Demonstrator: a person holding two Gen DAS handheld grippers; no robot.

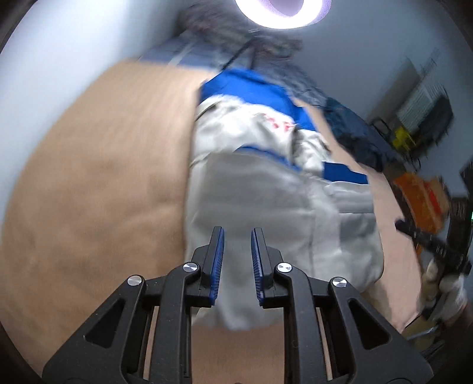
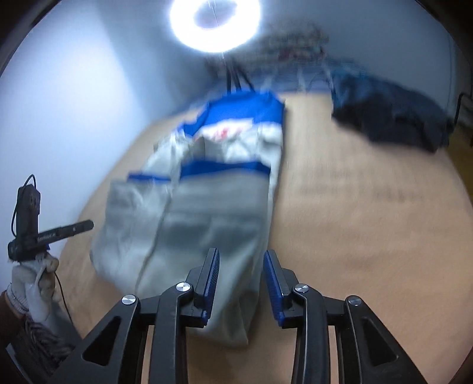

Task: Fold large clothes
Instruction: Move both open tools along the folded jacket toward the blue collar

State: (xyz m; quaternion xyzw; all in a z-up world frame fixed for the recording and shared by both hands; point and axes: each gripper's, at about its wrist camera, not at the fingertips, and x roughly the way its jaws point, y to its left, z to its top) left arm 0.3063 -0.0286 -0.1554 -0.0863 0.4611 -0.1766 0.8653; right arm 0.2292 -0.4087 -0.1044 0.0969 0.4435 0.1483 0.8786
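Observation:
A grey jacket [image 1: 266, 189] with blue bands and red lettering lies partly folded on the wooden table [image 1: 103, 177]. It also shows in the right wrist view [image 2: 201, 206]. My left gripper [image 1: 237, 236] is open, hovering above the jacket's near end with nothing between its pads. My right gripper [image 2: 241, 257] is open above the jacket's near right corner, also empty. The right gripper and its gloved hand show at the left wrist view's right edge [image 1: 437, 245]; the left gripper and gloved hand show at the right wrist view's left edge [image 2: 44, 233]. Both views are motion-blurred.
A dark blue garment [image 2: 393, 118] lies heaped at the table's far right, also in the left wrist view [image 1: 354, 133]. A ring light [image 2: 215, 20] stands behind the table. An orange box [image 1: 419, 195] and shelving stand off the table's right side.

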